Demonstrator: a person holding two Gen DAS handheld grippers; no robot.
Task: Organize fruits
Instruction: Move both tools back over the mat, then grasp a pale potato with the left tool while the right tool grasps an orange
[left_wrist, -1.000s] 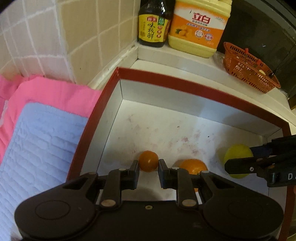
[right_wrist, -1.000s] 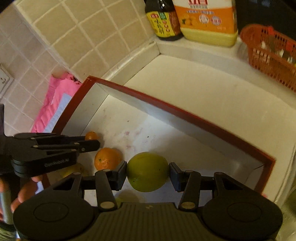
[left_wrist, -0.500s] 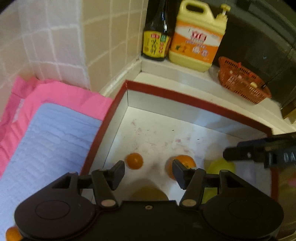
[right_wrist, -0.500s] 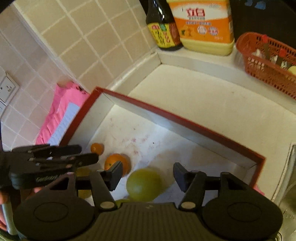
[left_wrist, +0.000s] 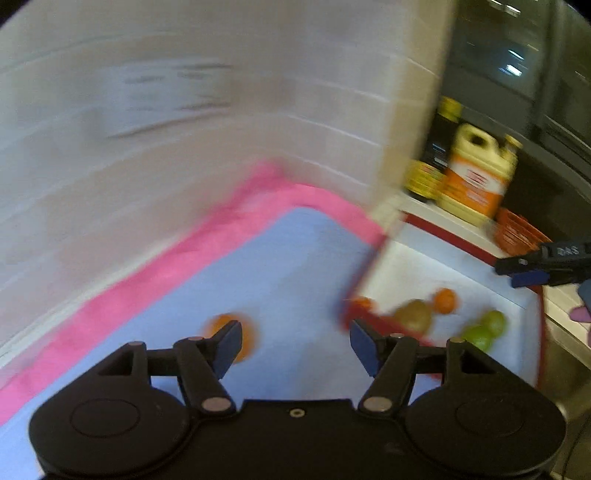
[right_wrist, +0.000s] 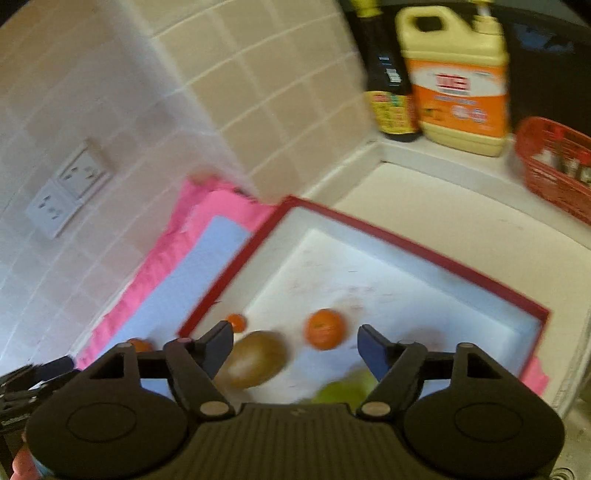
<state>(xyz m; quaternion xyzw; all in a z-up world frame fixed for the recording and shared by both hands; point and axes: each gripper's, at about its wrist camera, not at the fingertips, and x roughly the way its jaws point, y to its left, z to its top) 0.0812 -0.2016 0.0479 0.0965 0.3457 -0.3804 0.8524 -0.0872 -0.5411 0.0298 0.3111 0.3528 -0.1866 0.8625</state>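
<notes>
A white box with a red rim (right_wrist: 413, 242) holds a large orange (right_wrist: 325, 334), a small orange (right_wrist: 236, 321), a brownish fruit (right_wrist: 256, 363) and a green fruit (right_wrist: 343, 389). The box (left_wrist: 461, 229) also shows in the blurred left wrist view. My left gripper (left_wrist: 295, 345) is open and empty above a blue and pink mat (left_wrist: 258, 266), where a small orange (left_wrist: 229, 332) lies by its left finger. My right gripper (right_wrist: 295, 349) is open and empty above the box's near side. The right gripper's tip (left_wrist: 546, 264) shows at the left view's right edge.
A dark sauce bottle (right_wrist: 388, 85) and a yellow detergent jug (right_wrist: 458, 81) stand on the back ledge. A red basket (right_wrist: 554, 166) sits to their right. A tiled wall with sockets (right_wrist: 68, 188) rises on the left. Another small orange (right_wrist: 138, 345) lies on the mat.
The right gripper let go of the green fruit into the box and rose. The left gripper opened, pulled back and swung left over the mat.
</notes>
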